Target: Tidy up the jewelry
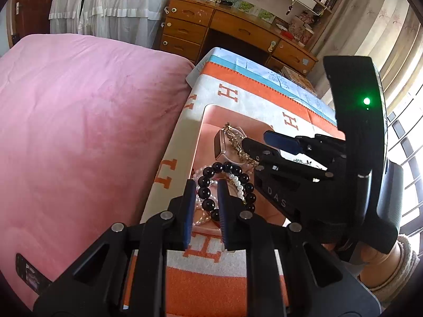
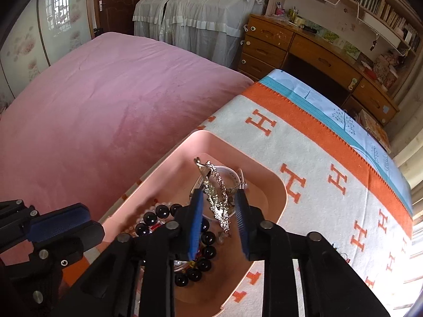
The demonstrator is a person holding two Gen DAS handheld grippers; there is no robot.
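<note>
A pink tray [image 1: 208, 108] [image 2: 280, 192] sits on the blanket and holds the jewelry. In it lie a black bead bracelet [image 1: 232, 167] [image 2: 208, 237], a pearl bracelet [image 1: 239, 185], a rose-gold watch [image 1: 219, 145] and a gold chain [image 1: 234, 140] [image 2: 218, 206] draped over the watch. My right gripper [image 2: 219, 192] [image 1: 255, 138] points down into the tray with its jaws open. The gold chain lies between the pads, touching neither. My left gripper [image 1: 205, 183] is at the tray's near left corner with a narrow gap. Black beads show through that gap, and I cannot tell whether the pads press on anything.
An orange-and-white blanket [image 2: 317, 198] with H letters covers the surface under the tray. A pink bed cover [image 1: 79, 119] rises just left of it. A wooden desk [image 1: 238, 26] with drawers stands behind. A person's hand [image 1: 383, 264] holds the right gripper.
</note>
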